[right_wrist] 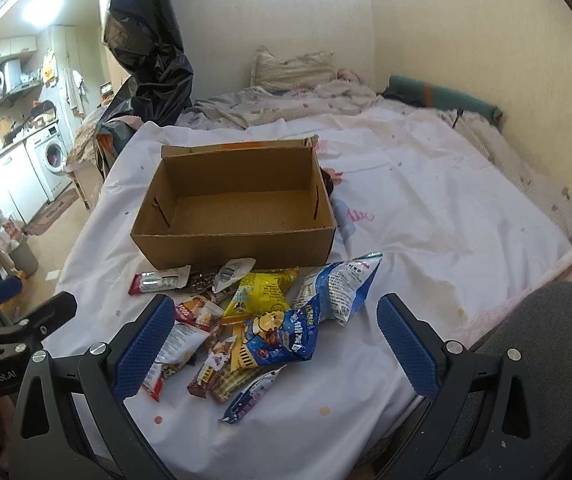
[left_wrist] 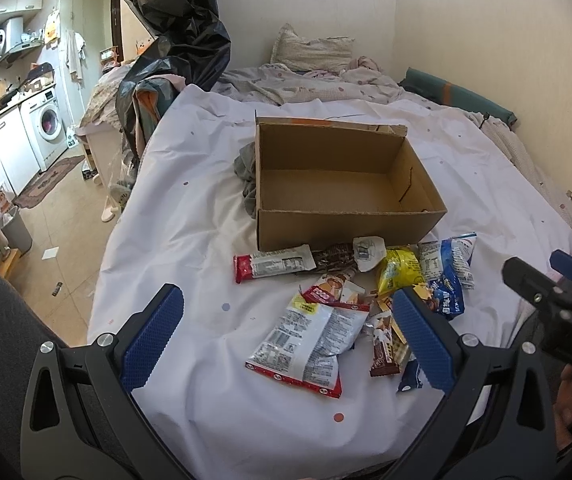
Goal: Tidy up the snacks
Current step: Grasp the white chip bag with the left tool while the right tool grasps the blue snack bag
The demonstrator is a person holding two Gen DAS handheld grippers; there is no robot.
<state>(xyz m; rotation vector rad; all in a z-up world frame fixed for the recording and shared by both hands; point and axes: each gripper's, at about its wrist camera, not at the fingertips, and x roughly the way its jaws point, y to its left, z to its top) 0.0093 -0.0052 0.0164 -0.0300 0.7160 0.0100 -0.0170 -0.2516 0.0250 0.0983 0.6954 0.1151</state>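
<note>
From the left wrist camera, the left gripper (left_wrist: 290, 340) is hovering over the white sheet (left_wrist: 189, 240) with its blue pads spread wide, holding nothing; the white-and-red snack bag (left_wrist: 306, 348) is lying between them, untouched. The pile of snacks is sitting just in front of the open cardboard box (left_wrist: 338, 184), which is standing empty on the bed. A grey cloth (left_wrist: 247, 176) is showing against the box's left wall, and the right gripper (left_wrist: 558, 292) is poking in at the right edge.

From the right wrist camera, the right gripper (right_wrist: 273, 344) is also gaping wide and gripping nothing, above the blue cartoon-bear packet (right_wrist: 281, 338). Here the yellow packet (right_wrist: 259, 292) and the blue-and-white bag (right_wrist: 338, 286) are showing more fully, and the grey cloth is hidden behind the box (right_wrist: 237, 200).
</note>
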